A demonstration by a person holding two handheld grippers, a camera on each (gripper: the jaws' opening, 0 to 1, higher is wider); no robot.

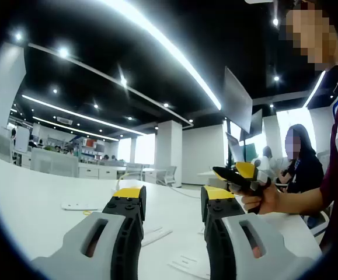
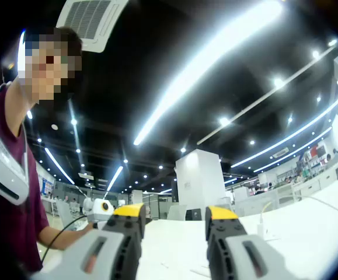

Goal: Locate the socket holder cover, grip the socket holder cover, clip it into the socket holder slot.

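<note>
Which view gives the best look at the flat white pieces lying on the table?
The left gripper view: the flat white pieces lie on the white table between and beside its open jaws. The right gripper view looks higher, catching mostly bare tabletop, with nothing there clearly identifiable as those pieces.

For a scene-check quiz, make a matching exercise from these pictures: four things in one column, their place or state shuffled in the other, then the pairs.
Things:
1. left tool
2. flat white piece
3. white pillar
4. person in dark top

Place or state:
A. seated at the right, in the background
B. open, nothing between the jaws
C. lying on the white table
D. standing beyond the table

Pairs: 1-B, 2-C, 3-D, 4-A.
</note>
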